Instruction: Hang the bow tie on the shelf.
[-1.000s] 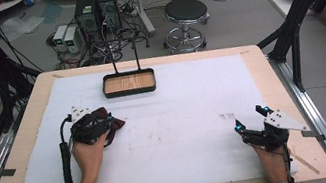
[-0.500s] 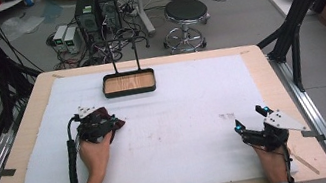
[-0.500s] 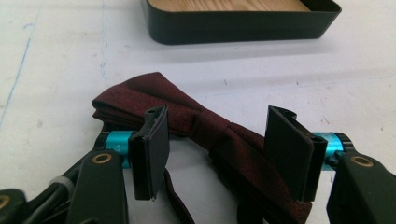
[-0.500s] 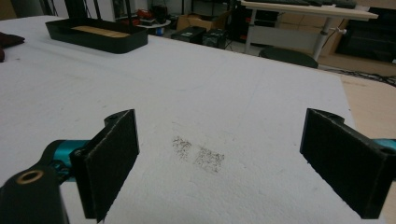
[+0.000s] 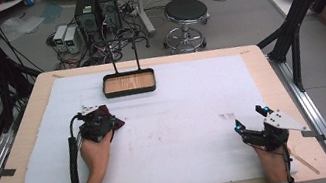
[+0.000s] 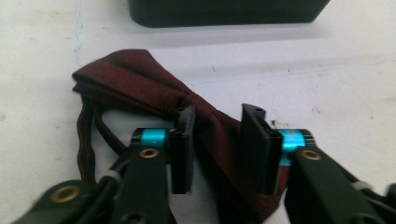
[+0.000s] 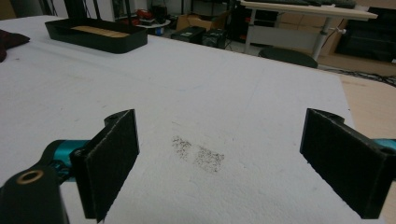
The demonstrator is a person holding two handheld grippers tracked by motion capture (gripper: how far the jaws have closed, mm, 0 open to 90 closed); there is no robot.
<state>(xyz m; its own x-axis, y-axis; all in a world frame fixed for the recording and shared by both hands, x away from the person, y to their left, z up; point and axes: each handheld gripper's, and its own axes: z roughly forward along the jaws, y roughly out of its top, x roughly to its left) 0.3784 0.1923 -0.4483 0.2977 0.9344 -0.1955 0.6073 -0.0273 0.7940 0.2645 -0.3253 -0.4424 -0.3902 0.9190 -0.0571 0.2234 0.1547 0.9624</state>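
A dark red bow tie (image 5: 114, 121) lies on the white table cover (image 5: 180, 114), left of centre. My left gripper (image 5: 105, 118) is on top of it. In the left gripper view the bow tie (image 6: 140, 79) runs under and between the jaws. The left gripper (image 6: 217, 116) stands narrowly open astride the tie's middle, and the cloth is not pinched. My right gripper (image 5: 249, 119) rests near the front right of the table, wide open with nothing between its fingers. In the right gripper view the right gripper (image 7: 219, 119) looks over a grey smudge (image 7: 198, 154).
A black tray with a wooden bottom (image 5: 130, 91) and a tall wire handle stands at the back centre; its wall (image 6: 224, 14) is just beyond the bow tie. The tray (image 7: 93, 39) and a corner of the tie (image 7: 9, 39) lie far left in the right gripper view.
My left gripper has slid a little to the right and forward over the bow tie. The right gripper has stayed in place.
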